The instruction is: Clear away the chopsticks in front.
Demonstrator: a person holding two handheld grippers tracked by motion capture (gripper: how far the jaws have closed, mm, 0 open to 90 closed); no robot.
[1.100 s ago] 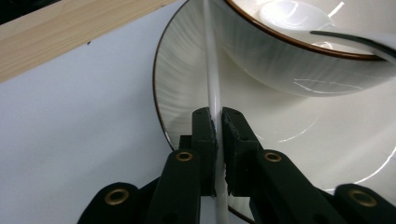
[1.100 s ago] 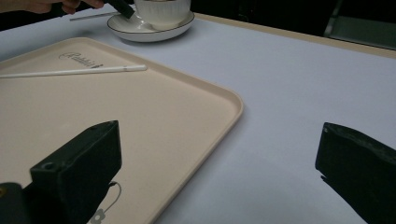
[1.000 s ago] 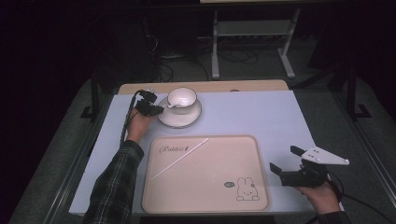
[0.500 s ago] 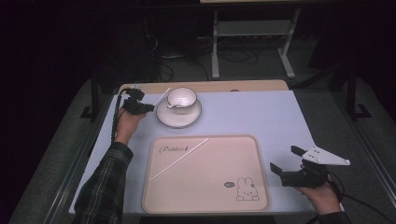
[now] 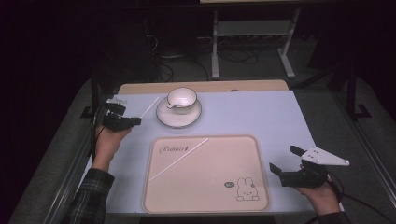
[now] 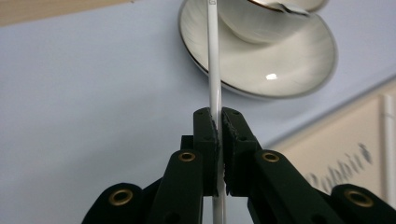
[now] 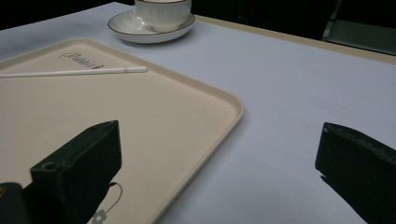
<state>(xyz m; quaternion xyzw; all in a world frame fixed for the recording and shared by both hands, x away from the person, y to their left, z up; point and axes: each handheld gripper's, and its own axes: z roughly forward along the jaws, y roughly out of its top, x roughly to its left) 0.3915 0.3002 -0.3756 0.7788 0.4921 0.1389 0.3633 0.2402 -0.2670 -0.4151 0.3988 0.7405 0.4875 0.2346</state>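
The left tongs (image 5: 122, 120) are black, with two flat jaws whose inner pads look rough and toothed. Brass-coloured rivets sit at the linkage joints (four show in the left gripper view), and small dark screws dot the jaw tips. A black cable trails from them. The right tongs (image 5: 286, 161) are black and blocky too, topped by a grey three-cornered plate with small holes. The left arm wears a dark green plaid sleeve (image 5: 91, 200).

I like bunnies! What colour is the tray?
Pale pink-beige tray, best in the high view.
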